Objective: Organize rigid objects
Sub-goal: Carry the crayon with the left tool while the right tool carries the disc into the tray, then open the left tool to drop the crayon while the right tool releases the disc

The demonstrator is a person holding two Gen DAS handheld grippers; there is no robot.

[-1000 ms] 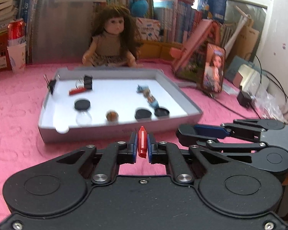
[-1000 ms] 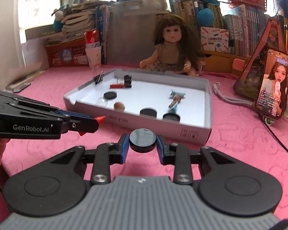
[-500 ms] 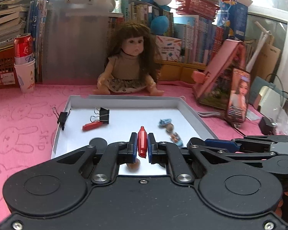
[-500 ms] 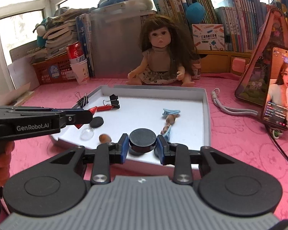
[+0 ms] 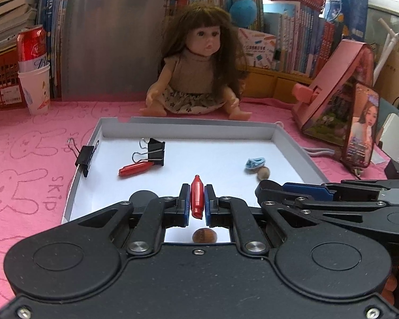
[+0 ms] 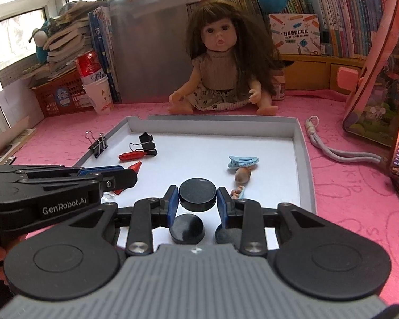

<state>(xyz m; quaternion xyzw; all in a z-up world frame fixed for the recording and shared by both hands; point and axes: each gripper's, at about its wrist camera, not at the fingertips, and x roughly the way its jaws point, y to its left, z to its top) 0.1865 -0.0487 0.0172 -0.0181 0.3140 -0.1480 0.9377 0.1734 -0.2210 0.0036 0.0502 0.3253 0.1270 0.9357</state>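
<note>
Desk: pink rabbit-print cover; carried everything below.
Doll: seated at 12 o'clock behind the tray.
Tray: shallow, white floor, grey rim.
Left gripper: over the tray's near edge, jaws clamped on a red pen cap; cap's long axis ran 6 to 12 o'clock, pointed tip toward 12.
Right gripper: over the tray's near half, jaws clamped on a black disc, held flat.
Binder clip: clipped on the tray's 9 o'clock rim.
Second red cap: lying in the tray, long axis roughly 8 to 2 o'clock.
</note>
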